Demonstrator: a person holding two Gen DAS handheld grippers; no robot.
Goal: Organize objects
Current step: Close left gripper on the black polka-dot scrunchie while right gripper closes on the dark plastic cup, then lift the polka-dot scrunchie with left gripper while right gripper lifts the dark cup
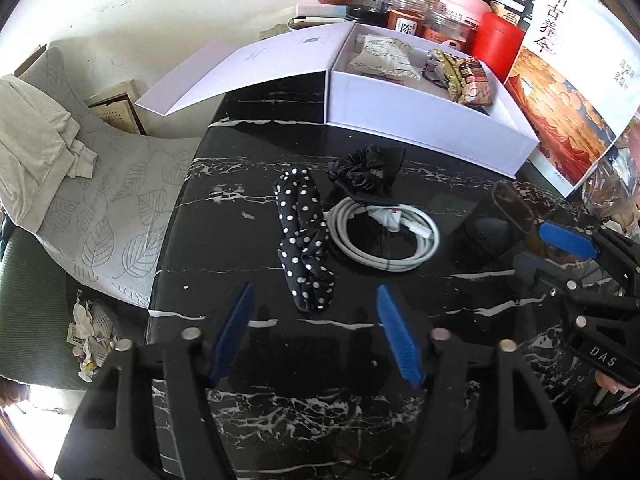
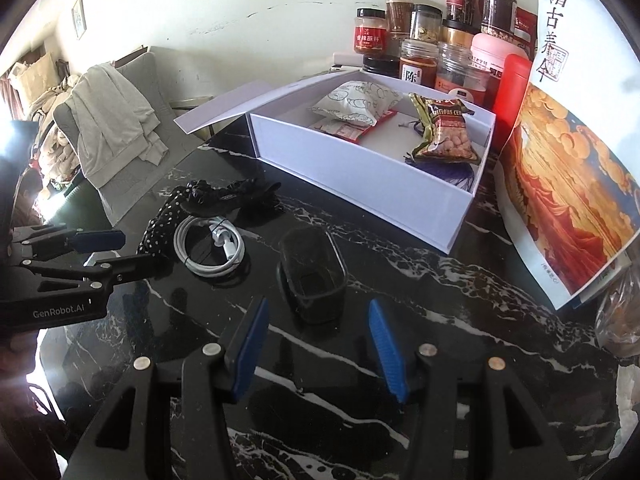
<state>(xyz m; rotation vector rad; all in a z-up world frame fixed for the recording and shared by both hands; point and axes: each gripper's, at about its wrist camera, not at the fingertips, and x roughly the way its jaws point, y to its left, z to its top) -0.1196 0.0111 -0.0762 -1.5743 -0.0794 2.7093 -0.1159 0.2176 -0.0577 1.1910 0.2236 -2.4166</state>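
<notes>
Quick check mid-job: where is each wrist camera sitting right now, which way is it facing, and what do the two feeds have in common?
Left wrist: low over the black marble table, facing the polka-dot headband and white cable; the left gripper is open, the right gripper at the right edge.
Right wrist: low over the table's right part, facing the dark container and white box; the right gripper is open, the left gripper at the left edge.
Shared: headband, cable, container, box, jars.

Both wrist views look forward, low over the black marble table [image 1: 248, 184], sharing the white box [image 2: 360, 176].
</notes>
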